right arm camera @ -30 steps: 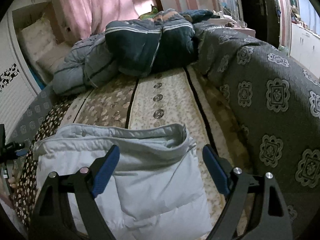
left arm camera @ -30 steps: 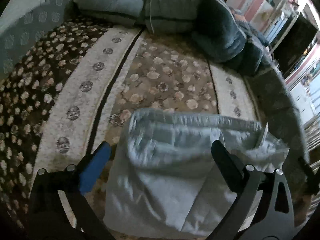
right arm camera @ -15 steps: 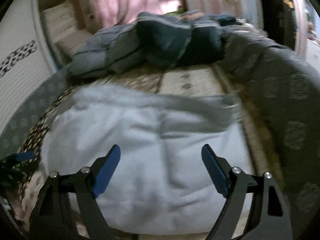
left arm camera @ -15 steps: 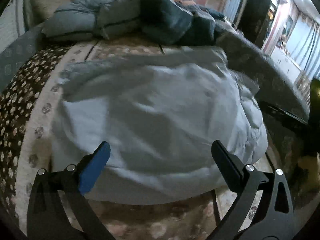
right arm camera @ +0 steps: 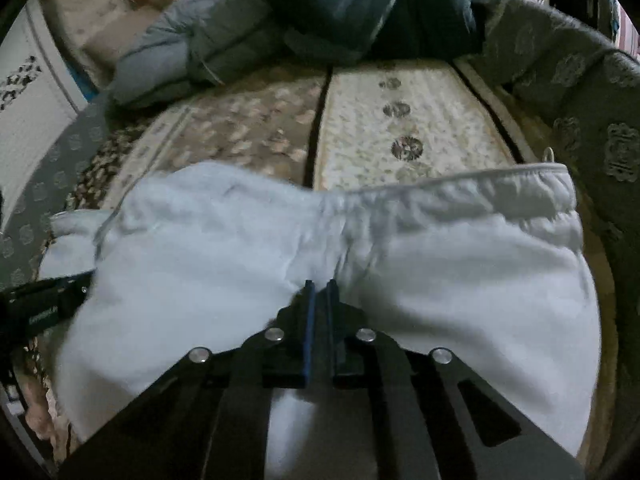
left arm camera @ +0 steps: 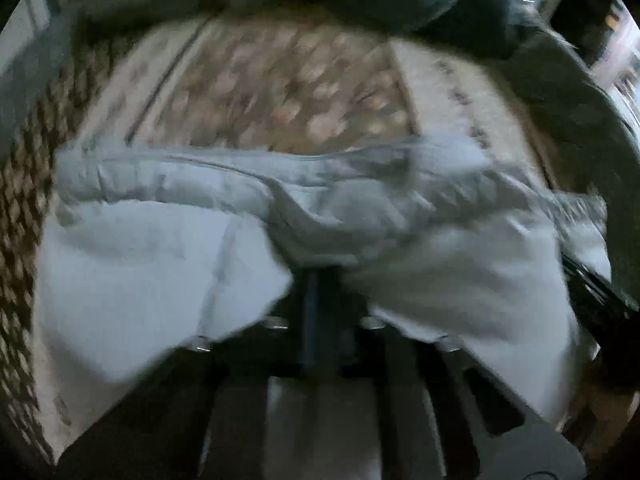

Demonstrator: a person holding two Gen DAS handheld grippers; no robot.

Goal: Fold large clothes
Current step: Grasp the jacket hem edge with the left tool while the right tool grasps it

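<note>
A pale blue-grey padded garment [left arm camera: 132,264] lies on the patterned bed cover [left arm camera: 280,92]; it also fills the lower half of the right wrist view [right arm camera: 460,264]. My left gripper [left arm camera: 320,276] is shut on the garment's near edge, with fabric bunched around its tips. My right gripper [right arm camera: 320,288] is shut on the garment's near edge too, and fabric puckers at its tips. The garment's elastic hem [right arm camera: 500,188] runs across its far side. The left gripper's body [right arm camera: 44,308] shows at the left edge of the right wrist view.
Piled dark and grey-blue quilts [right arm camera: 320,12] lie at the far end of the bed. A grey patterned blanket [right arm camera: 600,128] rises along the right side. A pillow [right arm camera: 96,24] and a white cabinet [right arm camera: 24,120] stand at the far left.
Both grippers were open above the garment; both have now come down and shut on its near edge. The fabric has bunched up and moved toward the cameras.
</note>
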